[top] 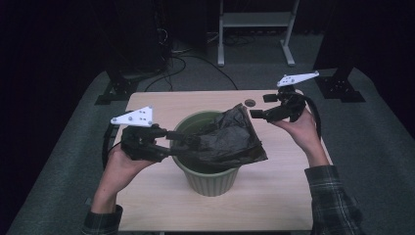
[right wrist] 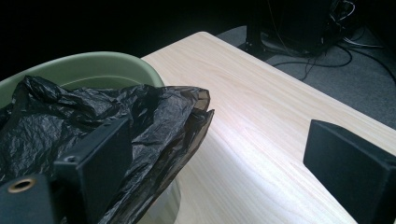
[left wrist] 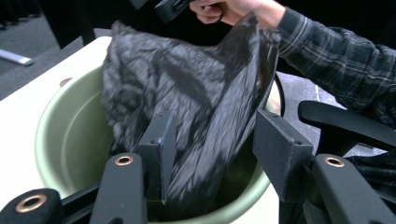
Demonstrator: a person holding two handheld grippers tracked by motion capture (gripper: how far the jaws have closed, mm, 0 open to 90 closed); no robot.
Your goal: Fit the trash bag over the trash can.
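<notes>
- Crumpled black plastic bag (top: 227, 137) drapes over the round green plastic bin (top: 210, 178) mid-tabletop, long axis running towards the far right corner.
- Left gripper (top: 188, 144) reaches level over the bin's left rim, half-open astride the bag.
- Right gripper (top: 262, 106) hovers wide by the bag's far end.

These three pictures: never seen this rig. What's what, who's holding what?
No robot here: a person holds a two-jaw tool in each hand. The high view looks down from above the person's side of the table. The other two cameras ride on the tools and look along their black jaws.

On the wooden table stands a green plastic bin, with a black plastic bag draped over it and partly inside.

The left gripper has its jaws apart with bag film between them; the pads are not pressing on it. The right gripper stands wide open beside the bag's edge, holding nothing.
</notes>
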